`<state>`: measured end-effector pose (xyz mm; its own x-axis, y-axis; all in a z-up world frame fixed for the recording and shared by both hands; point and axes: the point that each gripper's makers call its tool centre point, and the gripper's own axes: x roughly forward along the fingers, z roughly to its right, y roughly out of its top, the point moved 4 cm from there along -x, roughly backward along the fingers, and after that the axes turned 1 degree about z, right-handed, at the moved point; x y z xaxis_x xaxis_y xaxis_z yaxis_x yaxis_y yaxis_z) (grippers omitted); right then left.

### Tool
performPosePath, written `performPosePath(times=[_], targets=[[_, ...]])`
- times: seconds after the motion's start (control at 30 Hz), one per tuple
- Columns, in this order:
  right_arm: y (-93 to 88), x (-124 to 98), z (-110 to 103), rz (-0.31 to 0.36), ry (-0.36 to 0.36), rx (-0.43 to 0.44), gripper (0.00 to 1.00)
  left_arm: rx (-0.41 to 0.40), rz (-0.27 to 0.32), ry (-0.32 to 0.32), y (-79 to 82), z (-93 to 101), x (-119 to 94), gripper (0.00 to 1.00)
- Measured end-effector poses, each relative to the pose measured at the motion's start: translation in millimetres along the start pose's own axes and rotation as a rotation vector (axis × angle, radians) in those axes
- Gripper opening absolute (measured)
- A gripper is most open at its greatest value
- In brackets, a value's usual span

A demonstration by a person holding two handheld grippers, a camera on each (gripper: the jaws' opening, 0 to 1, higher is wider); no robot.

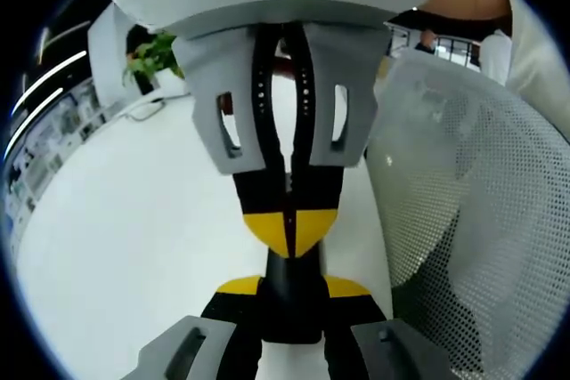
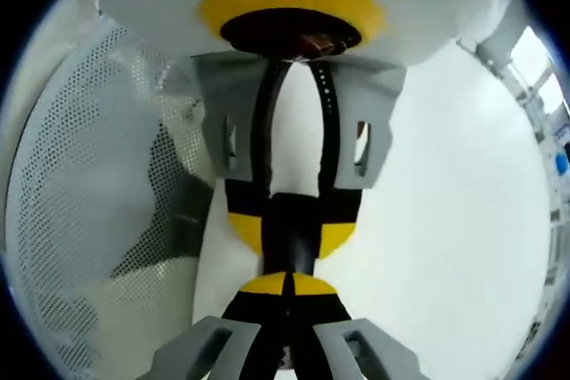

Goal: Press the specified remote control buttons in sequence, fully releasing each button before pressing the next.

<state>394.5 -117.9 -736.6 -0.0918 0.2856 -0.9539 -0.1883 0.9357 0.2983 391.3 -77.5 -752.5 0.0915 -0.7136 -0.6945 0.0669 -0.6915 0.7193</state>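
Note:
The two grippers meet tip to tip over a white table (image 1: 125, 246). In the left gripper view, my left gripper (image 1: 292, 295) rises from the bottom with its yellow tips held apart by a slim black object (image 1: 292, 313). I cannot tell whether that object is the remote. My right gripper (image 1: 288, 233) comes down from the top, jaws together, and its yellow tip rests on the black object's end. The right gripper view has the same meeting: right gripper (image 2: 287, 284) shut, left gripper (image 2: 294, 224) clamped on the black object (image 2: 294, 242).
A white mesh chair back (image 1: 472, 220) stands close beside the grippers and appears again as the chair back (image 2: 89, 220). A green plant (image 1: 153, 55) stands at the table's far side. A person's light sleeve (image 1: 534, 60) is at the upper right.

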Motion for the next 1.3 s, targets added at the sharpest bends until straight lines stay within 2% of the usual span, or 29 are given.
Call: performPosePath(times=[0.37,0.47,0.8,1.03,1.3], targets=[[-1.5,-2,0,0.019,-0.017,-0.002,0.00,-0.002,-0.002,0.003,0.6,0.5,0,0.24],[1.0,-5,-4,0.048,-0.007,0.012,0.00,-0.002,-0.003,0.003,1.0,0.7,0,0.24],[3.9,-22,10,0.092,-0.067,0.026,0.00,-0.002,-0.007,0.003,0.5,-1.0,0,0.24],[6.6,-28,8,0.108,-0.079,0.026,0.00,0.001,-0.013,0.001,1.7,-0.3,0,0.24],[4.9,-31,6,0.110,-0.076,0.026,0.11,0.001,-0.019,0.000,2.0,-1.0,0,0.24]])
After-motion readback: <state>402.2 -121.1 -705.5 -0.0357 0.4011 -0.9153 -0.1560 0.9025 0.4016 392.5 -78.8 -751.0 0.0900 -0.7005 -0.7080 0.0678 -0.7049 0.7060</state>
